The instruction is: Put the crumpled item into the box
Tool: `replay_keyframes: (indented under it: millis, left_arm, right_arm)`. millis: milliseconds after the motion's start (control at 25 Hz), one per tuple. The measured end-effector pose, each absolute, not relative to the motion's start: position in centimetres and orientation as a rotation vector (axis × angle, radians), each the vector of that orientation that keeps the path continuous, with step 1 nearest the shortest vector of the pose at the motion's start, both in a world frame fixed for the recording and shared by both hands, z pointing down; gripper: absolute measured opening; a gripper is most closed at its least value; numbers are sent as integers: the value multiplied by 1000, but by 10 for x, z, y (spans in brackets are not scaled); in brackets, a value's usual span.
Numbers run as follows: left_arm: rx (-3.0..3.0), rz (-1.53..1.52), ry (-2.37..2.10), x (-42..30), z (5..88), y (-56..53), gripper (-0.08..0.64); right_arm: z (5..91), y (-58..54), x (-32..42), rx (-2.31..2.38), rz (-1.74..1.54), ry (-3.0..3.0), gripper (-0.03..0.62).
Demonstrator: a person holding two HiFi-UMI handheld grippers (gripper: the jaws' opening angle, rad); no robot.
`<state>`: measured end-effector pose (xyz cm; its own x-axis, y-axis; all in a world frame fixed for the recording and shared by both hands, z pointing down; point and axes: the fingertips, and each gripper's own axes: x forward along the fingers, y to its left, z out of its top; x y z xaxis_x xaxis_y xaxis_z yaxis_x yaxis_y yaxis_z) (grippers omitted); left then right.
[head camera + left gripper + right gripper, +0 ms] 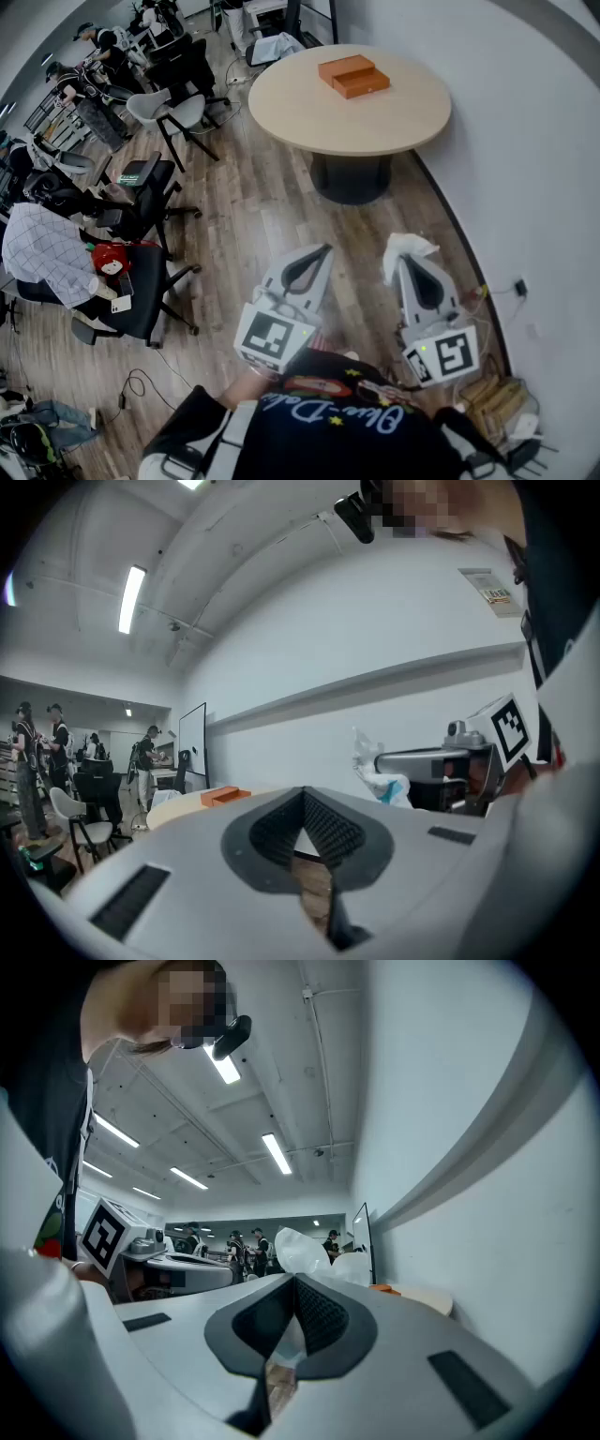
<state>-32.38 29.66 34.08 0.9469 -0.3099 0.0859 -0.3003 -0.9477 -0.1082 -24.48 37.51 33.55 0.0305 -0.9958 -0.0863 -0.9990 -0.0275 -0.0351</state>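
Item 1, nearest the head camera: dark shirt (pixel 337 422) with light printed lettering, at the bottom edge.

Item 2, far left: seated person in a checked shirt (pixel 42 248), on a black office chair (pixel 141 300). More chairs and people stand further back along the left side.

Item 3, left of centre: my left gripper (pixel 324 249), grey, with its marker cube (pixel 272 339) toward me. The left gripper view shows the jaws together at the tips (pixel 302 791) and nothing between them. Only wood floor (pixel 244 216) shows through the gap below.

Item 4, far centre: round pale table (pixel 300 112) on a dark pedestal. The orange box (pixel 353 75) lies on its far half as two flat orange pieces side by side. It is well apart from both grippers.

Item 5, right of centre: my right gripper (pixel 403 264), marker cube (pixel 448 354) toward me. Its jaws are clamped on the crumpled item (pixel 405 246), which is white and bunched and sticks out past the tips. The right gripper view shows the same white wad (pixel 302 1249) pinched between the ribbed pads. It is held over the floor, near the wall.

Item 6, far right: pale grey wall (pixel 525 169) with a small socket (pixel 518 287) low down.
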Motion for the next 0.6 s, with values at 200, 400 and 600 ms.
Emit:
replay_keyframes:
  millis: [200,400,600]
  left_arm:
    - [-3012,-147,475,-325,340,299,-8]
    - [-3007,-161,472,-329,340,303,-8]
    - [-3004,-167,485,-331,340,305,-8]
  right_arm:
    - [337,378,-246,-2186,52,2136,-2]
    - [335,382,-247,-2184,45,2128,-2]
    - [335,384,-247,-2178,44,2133,-2]
